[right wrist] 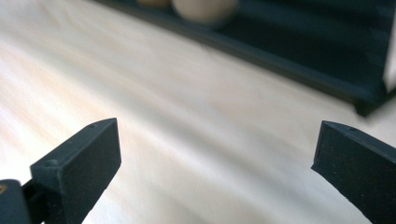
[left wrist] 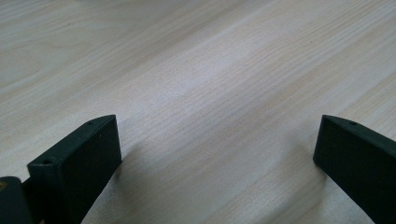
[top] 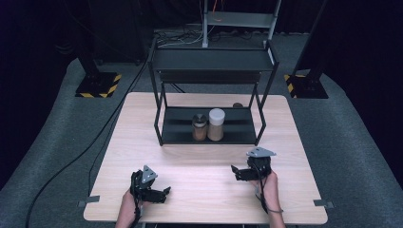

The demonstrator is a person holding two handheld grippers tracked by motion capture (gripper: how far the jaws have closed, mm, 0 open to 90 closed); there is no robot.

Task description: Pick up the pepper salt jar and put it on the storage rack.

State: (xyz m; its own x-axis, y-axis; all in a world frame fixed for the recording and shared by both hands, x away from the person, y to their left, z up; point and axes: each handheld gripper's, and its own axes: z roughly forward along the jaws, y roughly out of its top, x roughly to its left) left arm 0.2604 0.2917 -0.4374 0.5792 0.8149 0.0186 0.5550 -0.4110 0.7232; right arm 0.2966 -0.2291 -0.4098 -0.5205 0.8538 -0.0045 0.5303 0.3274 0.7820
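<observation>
The left tongs (top: 167, 191) rest low on the bench (top: 204, 156), jaws spread, nothing between them. On the rack's (top: 209, 128) bottom shelf stand two jars (top: 208, 124), touching. The right tongs (top: 234, 169) gape empty, well short of them.

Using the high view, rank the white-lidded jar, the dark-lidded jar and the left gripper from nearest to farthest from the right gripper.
1. White-lidded jar, on the rack's lower shelf, the right one of the pair.
2. Dark-lidded jar, beside it on the left.
3. Left gripper, across the table by its near edge.

Measured from the right gripper.
</observation>
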